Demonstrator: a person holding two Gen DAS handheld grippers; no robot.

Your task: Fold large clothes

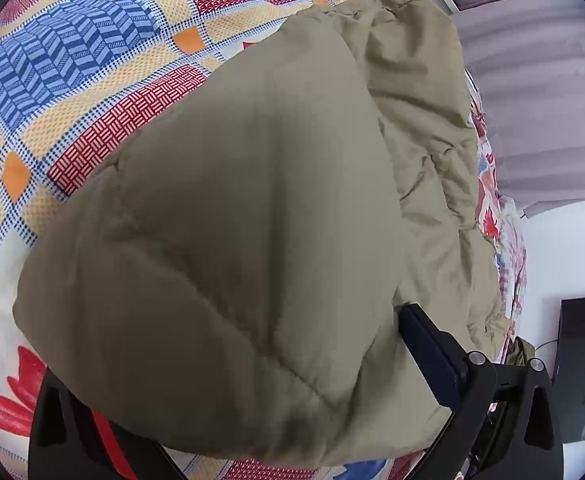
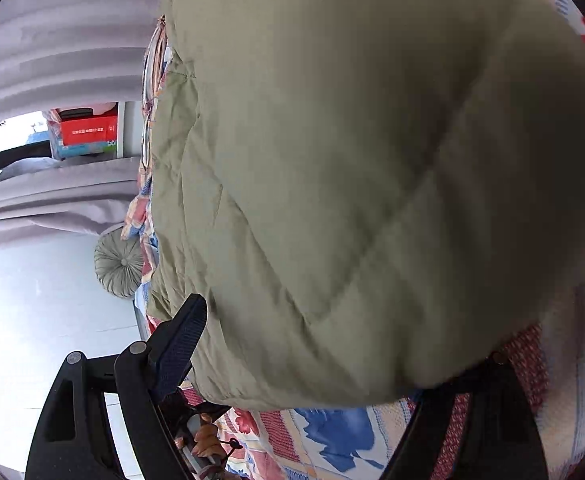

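Note:
A large padded olive-green jacket [image 1: 252, 208] lies on a bed with a patterned sheet [image 1: 72, 80]. A thick fold of it bulges between the fingers of my left gripper [image 1: 228, 364]; one dark finger [image 1: 432, 352] shows on the right, the other is hidden under the cloth. In the right wrist view the same jacket [image 2: 352, 180] fills the frame and sits between the fingers of my right gripper [image 2: 332, 364]; the left finger [image 2: 180, 344] presses its edge, the right one is mostly covered. Both grippers hold the jacket.
Grey curtains [image 1: 540, 100] hang beyond the bed's edge. A dark box [image 1: 584, 368] stands on the pale floor. A round grey cushion [image 2: 118, 266] lies beside the bed, and red boxes [image 2: 88, 128] sit by a window.

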